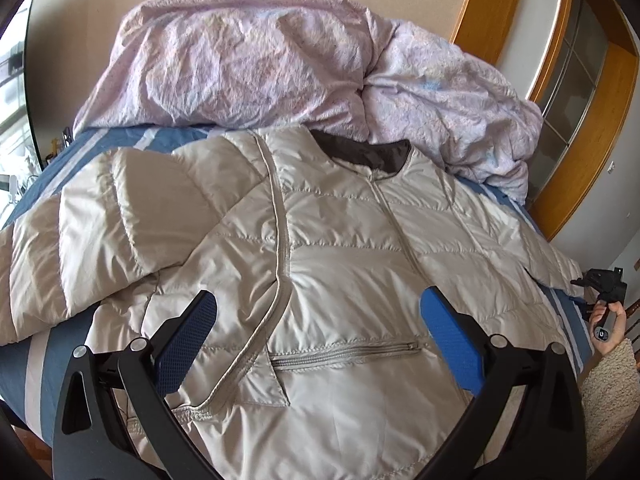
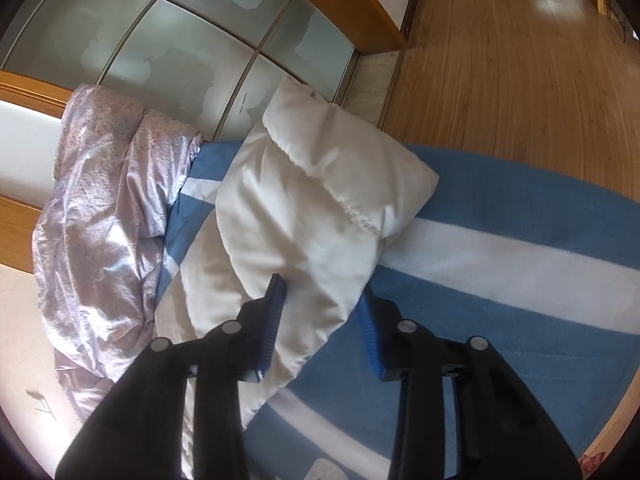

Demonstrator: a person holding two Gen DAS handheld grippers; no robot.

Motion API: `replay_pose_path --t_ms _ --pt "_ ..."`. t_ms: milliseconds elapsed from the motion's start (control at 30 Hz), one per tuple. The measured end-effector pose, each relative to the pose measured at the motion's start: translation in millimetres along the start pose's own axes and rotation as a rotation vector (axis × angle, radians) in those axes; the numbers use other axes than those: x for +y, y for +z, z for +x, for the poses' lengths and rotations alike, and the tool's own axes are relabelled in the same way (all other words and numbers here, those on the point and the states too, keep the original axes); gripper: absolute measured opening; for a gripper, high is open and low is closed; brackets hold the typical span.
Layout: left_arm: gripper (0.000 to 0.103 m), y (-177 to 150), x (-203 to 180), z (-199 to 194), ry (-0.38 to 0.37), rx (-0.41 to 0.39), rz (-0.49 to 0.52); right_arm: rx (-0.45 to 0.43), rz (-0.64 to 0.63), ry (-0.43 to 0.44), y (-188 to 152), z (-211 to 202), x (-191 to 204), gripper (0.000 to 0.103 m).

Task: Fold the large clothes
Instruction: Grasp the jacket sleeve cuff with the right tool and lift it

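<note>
A beige quilted puffer jacket lies front up on the blue and white striped bed, collar toward the duvet. Its left sleeve is folded in over the chest. My left gripper is open and hovers over the jacket's lower front, near the pocket zip. In the right wrist view the jacket's right sleeve lies out on the bed. My right gripper is open, its jaws on either side of the sleeve. The right gripper also shows in the left wrist view at the jacket's right edge.
A crumpled pink duvet is heaped at the head of the bed and shows in the right wrist view. A wooden-framed frosted-glass wardrobe stands beside the bed. Wooden floor lies beyond the bed's edge.
</note>
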State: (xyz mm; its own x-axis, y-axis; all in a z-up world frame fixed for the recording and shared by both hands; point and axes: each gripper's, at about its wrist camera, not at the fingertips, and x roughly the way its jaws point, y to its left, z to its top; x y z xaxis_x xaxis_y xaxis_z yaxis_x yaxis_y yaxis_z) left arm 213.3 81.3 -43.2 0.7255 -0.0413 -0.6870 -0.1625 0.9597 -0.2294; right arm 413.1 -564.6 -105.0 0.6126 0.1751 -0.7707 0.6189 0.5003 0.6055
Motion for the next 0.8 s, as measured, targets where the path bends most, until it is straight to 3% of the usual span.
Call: replay_pose_path --t_ms 167,467,633,800 --pt "0.102 1.1 9.9 8.1 0.016 0.031 -0.026 -0.04 -0.056 -0.058 -1.7 -4.0 9.8 0.016" --pt "0.102 7.4 20.7 -1.0 -0.033 -0.052 -0.079 -0.191 -0.325 -0.169 -17.6 -35.9 82.5 0.007" --pt "0.102 9.0 19.2 -2.4 -0.027 -0.049 -0.047 -0.264 -0.516 -0.141 -46.8 -54.8 145.9 0.007" --pt "0.102 9.0 23.0 -4.7 -0.037 -0.047 -0.049 -0.288 -0.696 -0.047 -94.3 -68.0 205.8 0.007"
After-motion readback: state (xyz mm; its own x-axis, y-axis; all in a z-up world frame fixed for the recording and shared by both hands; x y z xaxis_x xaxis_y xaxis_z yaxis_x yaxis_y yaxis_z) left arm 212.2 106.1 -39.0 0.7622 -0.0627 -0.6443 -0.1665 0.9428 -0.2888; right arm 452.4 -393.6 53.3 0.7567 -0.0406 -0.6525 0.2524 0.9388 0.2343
